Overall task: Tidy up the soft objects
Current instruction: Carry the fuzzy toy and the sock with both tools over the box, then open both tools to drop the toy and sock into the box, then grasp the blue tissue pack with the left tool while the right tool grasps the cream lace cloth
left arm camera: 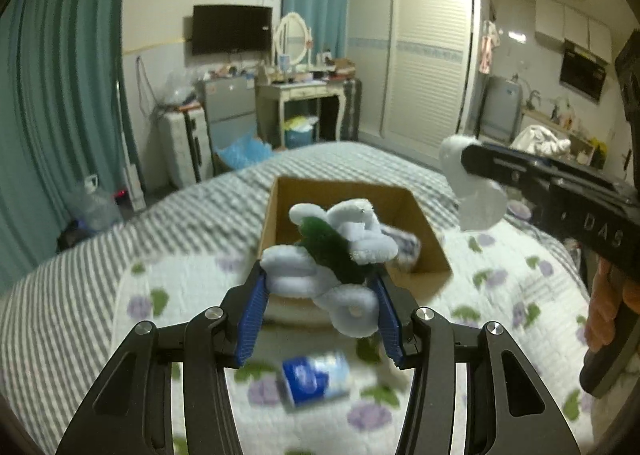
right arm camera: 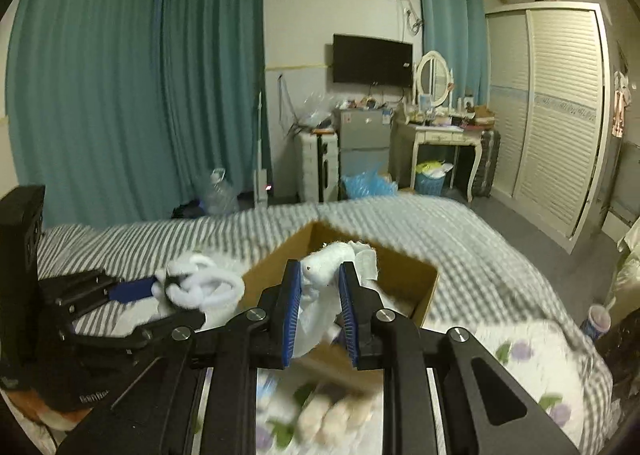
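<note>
Two grippers work over a bed with striped and floral covers, teal curtains behind. In the left wrist view the left gripper clamps a white-and-green plush toy before a cardboard box. In the right wrist view the right gripper pinches a white soft toy above that box

One cardboard box; two plush toys, white-green near, white right; one blue-white packet; one bed.
</note>
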Action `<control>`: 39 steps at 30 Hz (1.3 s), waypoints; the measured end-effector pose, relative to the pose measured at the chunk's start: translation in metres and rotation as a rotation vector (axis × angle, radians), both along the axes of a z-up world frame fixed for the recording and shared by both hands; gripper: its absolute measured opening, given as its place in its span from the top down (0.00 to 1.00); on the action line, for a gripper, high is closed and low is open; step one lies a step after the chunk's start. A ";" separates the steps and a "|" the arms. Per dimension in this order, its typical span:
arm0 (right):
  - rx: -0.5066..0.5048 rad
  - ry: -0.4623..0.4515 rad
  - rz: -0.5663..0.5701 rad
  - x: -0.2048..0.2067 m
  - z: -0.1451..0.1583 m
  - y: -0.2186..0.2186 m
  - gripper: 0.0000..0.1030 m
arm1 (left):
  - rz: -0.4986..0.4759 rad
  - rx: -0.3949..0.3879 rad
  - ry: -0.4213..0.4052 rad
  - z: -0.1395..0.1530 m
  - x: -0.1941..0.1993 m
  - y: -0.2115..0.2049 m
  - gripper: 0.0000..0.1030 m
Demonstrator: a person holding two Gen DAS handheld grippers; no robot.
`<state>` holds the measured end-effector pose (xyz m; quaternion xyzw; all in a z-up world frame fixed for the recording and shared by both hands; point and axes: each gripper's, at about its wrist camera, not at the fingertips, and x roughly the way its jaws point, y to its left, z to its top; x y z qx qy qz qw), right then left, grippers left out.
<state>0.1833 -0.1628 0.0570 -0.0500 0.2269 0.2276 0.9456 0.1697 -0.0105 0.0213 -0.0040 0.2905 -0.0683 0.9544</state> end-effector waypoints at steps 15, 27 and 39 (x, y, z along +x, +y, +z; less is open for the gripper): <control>-0.019 0.099 -0.114 0.143 -0.082 -0.017 0.82 | -0.004 0.053 0.067 -0.063 0.118 -0.024 0.53; 0.038 0.121 -0.171 0.138 -0.081 -0.040 0.47 | 0.048 0.091 0.001 -0.046 0.096 -0.039 0.13; 0.022 -0.049 -0.203 0.018 0.071 -0.051 0.32 | 0.076 0.067 -0.166 0.082 -0.012 -0.020 0.11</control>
